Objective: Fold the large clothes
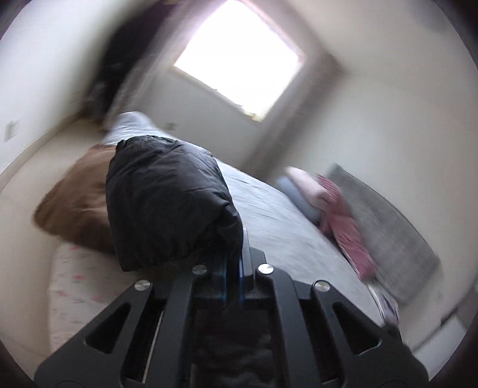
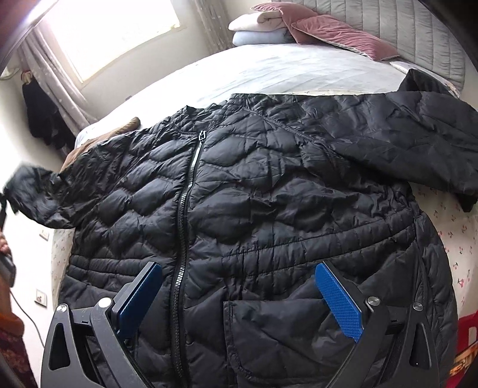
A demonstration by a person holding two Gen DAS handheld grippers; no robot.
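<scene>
A black quilted puffer jacket lies front up and zipped on the bed, collar toward the far side, both sleeves spread out. My left gripper is shut on the cuff of the jacket's left-hand sleeve and holds it lifted off the bed's edge; that sleeve also shows in the right wrist view. My right gripper is open and empty, hovering just above the jacket's hem, its blue pads either side of the lower front.
A brown garment lies on the bed beside the jacket. Pink and white pillows and a grey headboard are at the bed's head. A window with curtains is beyond.
</scene>
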